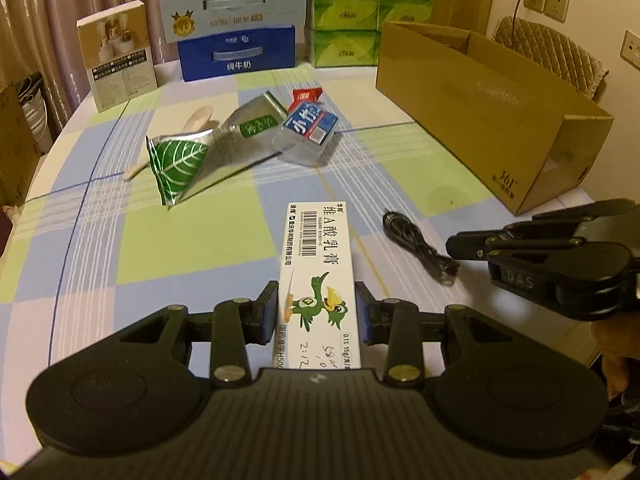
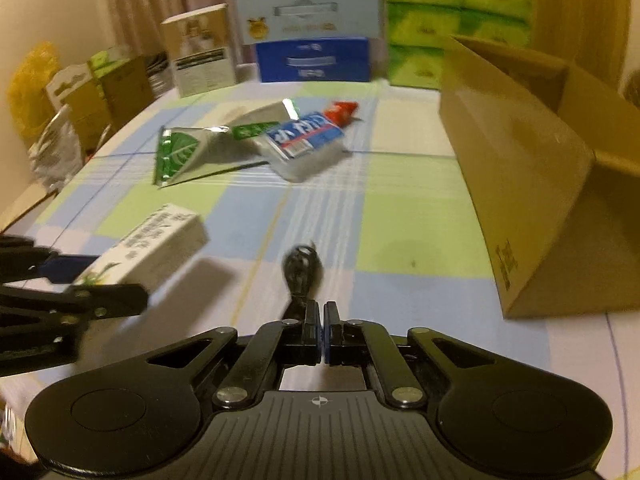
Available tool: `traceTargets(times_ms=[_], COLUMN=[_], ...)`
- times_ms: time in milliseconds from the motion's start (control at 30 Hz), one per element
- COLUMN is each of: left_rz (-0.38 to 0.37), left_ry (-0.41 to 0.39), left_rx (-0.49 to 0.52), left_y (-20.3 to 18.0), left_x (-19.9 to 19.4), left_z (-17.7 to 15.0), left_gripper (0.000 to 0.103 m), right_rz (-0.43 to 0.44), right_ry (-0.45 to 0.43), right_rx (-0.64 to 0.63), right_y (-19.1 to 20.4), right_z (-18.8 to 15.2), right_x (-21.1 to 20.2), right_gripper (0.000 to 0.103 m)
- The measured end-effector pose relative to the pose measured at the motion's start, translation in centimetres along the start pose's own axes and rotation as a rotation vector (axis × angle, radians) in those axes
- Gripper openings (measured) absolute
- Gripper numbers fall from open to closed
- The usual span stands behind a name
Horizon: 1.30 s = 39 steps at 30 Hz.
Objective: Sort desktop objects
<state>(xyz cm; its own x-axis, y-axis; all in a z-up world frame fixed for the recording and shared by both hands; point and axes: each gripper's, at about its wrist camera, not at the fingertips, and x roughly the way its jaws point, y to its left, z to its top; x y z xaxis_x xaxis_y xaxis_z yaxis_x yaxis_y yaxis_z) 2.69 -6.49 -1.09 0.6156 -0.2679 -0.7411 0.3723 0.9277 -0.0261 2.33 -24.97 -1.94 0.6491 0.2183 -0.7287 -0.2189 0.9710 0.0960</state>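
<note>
My left tool (image 1: 317, 312) grips the white ointment box (image 1: 318, 276), lifted off the worktop (image 1: 192, 240), left of the cardboard box (image 1: 480, 120). My right tool (image 2: 323, 328) is clenched on the black cable (image 2: 301, 270), nearer that box.

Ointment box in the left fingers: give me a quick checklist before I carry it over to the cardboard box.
1. Ointment box between both pads of the left gripper: ok.
2. Lifted off the tablecloth; the right wrist view shows its shadow below: ok.
3. Cardboard box open on top: ok.
4. Right gripper beside the path, shut on the black cable: cannot tell if it clears.
5. Free room inside the cardboard box: cannot tell.
</note>
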Motion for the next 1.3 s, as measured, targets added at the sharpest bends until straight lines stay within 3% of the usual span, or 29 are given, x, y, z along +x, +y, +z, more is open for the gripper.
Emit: traceTargets(times_ms=[100,167,233,267,400,600,667,700,1300], left_rz=[0.002,0.004,0.003,0.004,0.007,0.002,0.008,0.010,0.027], left_ry=[-0.001,-0.005,-0.007,-0.006,-0.006,0.015,0.026,0.029,0.059], left_rx=[-0.017,-0.029,-0.042,-0.049,-0.067,-0.083,-0.082,-0.081,-0.022], left_y=[0.6,1.0,1.4,1.6,2.2,2.5,2.5,2.5,1.5], left_x=[0.2,0.4,0.6,0.8,1.1,2.1,2.6,2.8,5.6], left_z=[-0.1,0.0,0.1,0.1,0.2,0.2,0.2,0.1,0.6], left_gripper=[0.033,0.033,0.033,0.033,0.033,0.033,0.033,0.033,0.033], right_rz=[0.007,0.007,0.022,0.031,0.049,-0.011,-0.020,-0.023,0.002], right_ry=[-0.004,-0.025,-0.048,-0.054,-0.048,-0.032,-0.036,-0.037,-0.051], right_rx=[0.044,0.046,0.048,0.049,0.005,-0.089,-0.112,-0.110,-0.015], right_y=[-0.5,-0.5,-0.4,-0.3,1.0,2.5,2.8,2.8,1.6], right_z=[0.2,0.5,0.7,0.7,0.9,0.2,0.0,0.0,0.7], right_x=[0.4,0.3,0.3,0.3,1.4,3.5,3.5,3.5,2.1], right_gripper=[0.002,0.014,0.037,0.038,0.038,0.038,0.028,0.013,0.012])
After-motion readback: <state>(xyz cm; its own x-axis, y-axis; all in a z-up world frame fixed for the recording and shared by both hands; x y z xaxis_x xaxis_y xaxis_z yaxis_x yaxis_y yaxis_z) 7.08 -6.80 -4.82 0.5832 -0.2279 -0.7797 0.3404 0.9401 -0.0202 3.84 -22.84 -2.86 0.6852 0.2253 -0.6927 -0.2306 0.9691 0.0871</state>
